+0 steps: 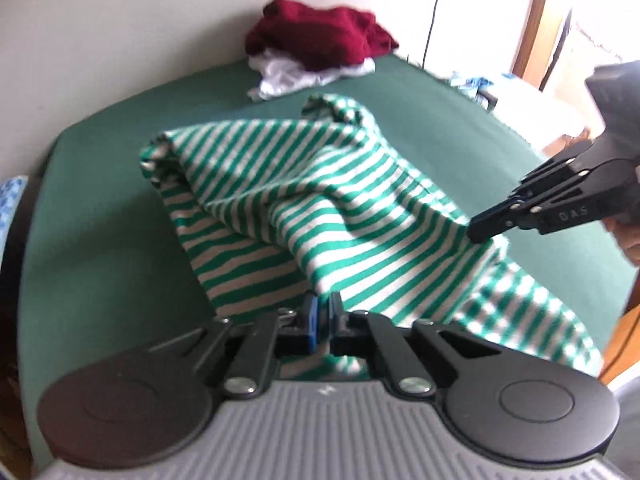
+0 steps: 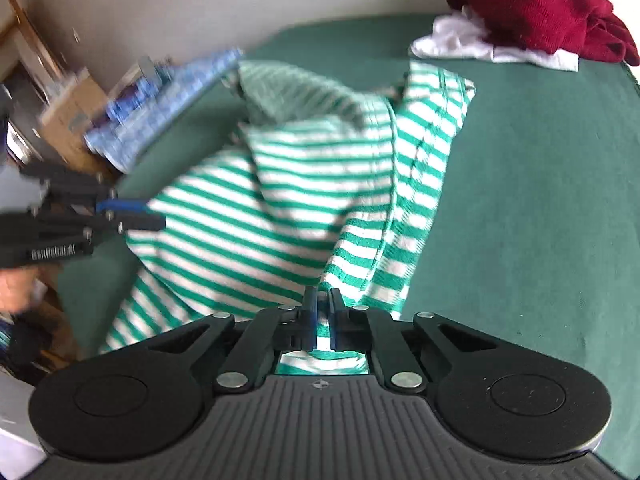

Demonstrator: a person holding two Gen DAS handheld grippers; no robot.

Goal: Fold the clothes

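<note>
A green-and-white striped garment (image 1: 320, 200) is held up over the green table (image 1: 100, 240), its far part bunched on the surface. My left gripper (image 1: 322, 304) is shut on its near edge. My right gripper (image 1: 478, 232) comes in from the right in the left wrist view and is shut on another edge of it. In the right wrist view the striped garment (image 2: 288, 208) hangs from my right gripper (image 2: 322, 300), and my left gripper (image 2: 154, 216) pinches it at the left.
A dark red garment (image 1: 320, 36) lies on a white one (image 1: 288, 74) at the table's far edge; both also show in the right wrist view (image 2: 536, 12). Blue patterned cloth (image 2: 160, 100) and cardboard boxes (image 2: 68, 124) sit beyond the left edge.
</note>
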